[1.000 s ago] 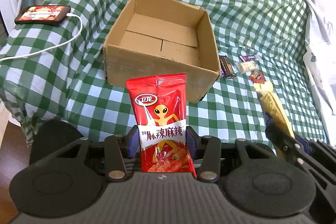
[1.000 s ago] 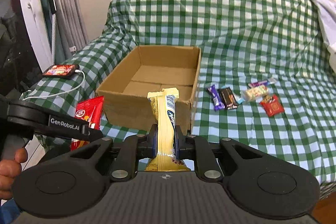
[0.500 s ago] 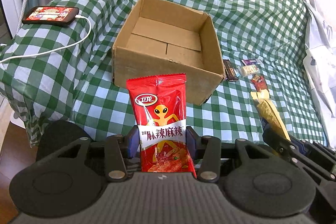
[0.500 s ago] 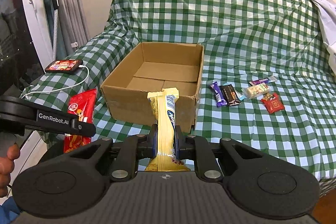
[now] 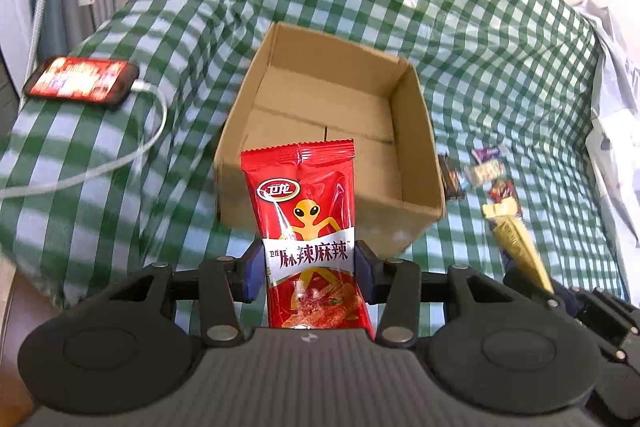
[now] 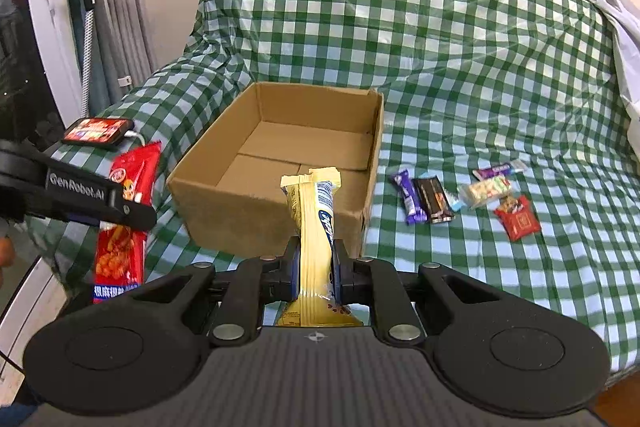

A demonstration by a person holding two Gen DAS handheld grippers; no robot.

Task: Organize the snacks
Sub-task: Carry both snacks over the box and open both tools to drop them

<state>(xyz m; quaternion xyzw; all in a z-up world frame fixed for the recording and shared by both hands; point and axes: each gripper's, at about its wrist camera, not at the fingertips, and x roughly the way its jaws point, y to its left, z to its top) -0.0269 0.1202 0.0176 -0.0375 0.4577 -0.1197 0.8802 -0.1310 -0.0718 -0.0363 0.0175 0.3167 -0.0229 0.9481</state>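
The left claw (image 5: 310, 267) is pinching a red spicy-snack packet (image 5: 308, 223) across its middle, upright, just short of the empty cardboard box (image 5: 332, 195) on the checked sofa cover (image 6: 460, 47). The right claw (image 6: 316, 273) is squeezing a yellow wafer bar (image 6: 314, 227) low on its wrapper. Both look light, crinkly and slippery; gripping mid-body seems safest. Five small snacks (image 6: 464, 199) are lying right of the box.

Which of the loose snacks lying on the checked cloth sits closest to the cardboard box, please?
The purple bar: it is the leftmost of the row, nearest the cardboard box, with the dark brown bar just beyond it.
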